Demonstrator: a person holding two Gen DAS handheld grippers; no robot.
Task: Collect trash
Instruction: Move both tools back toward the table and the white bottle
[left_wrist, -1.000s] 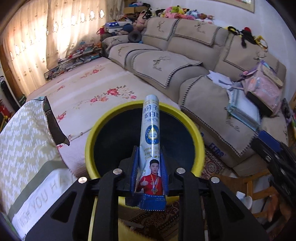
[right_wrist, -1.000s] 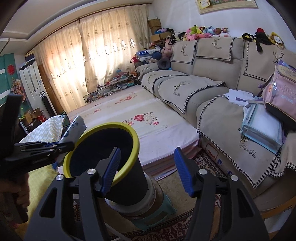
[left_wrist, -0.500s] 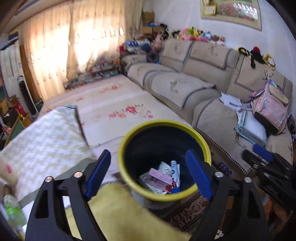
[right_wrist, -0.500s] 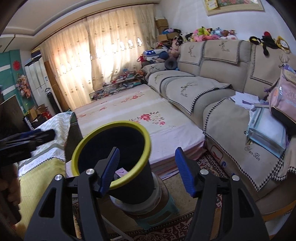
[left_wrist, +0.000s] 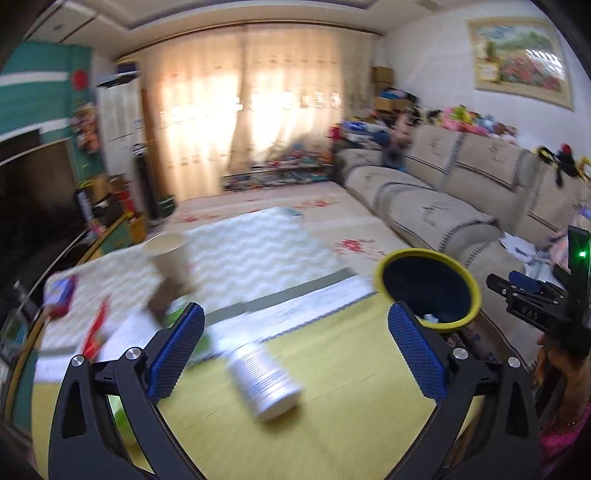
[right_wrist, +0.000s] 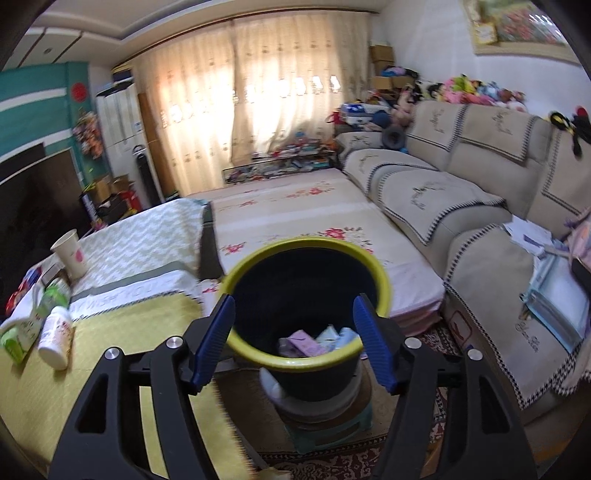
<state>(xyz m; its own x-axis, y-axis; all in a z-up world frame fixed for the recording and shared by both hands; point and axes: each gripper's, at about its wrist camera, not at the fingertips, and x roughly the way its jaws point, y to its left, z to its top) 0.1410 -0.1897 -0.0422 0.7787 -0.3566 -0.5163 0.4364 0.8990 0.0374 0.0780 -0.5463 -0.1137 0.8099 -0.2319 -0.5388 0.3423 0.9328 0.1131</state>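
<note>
The black bin with a yellow rim (right_wrist: 380, 275) stands on a stool beside the table, with several wrappers (right_wrist: 317, 338) inside; it also shows in the left wrist view (left_wrist: 469, 284). My right gripper (right_wrist: 293, 341) is open and empty, just in front of the bin. My left gripper (left_wrist: 295, 345) is open and empty above the yellow tablecloth (left_wrist: 351, 369), facing a lying white bottle (left_wrist: 264, 376). That bottle (right_wrist: 55, 336), a green carton (right_wrist: 22, 334) and a paper cup (right_wrist: 70, 253) lie on the table. The left view is blurred.
A beige sofa (right_wrist: 461, 192) with a backpack and papers runs along the right. A floral mat (right_wrist: 295, 206) lies behind the bin. Red and blue packets (left_wrist: 62, 295) sit at the table's left end. A patterned rug (right_wrist: 332, 458) covers the floor.
My left gripper has opened and dropped the tall snack packet into the bin, then swung left toward the table. My right gripper has shifted closer over the bin.
</note>
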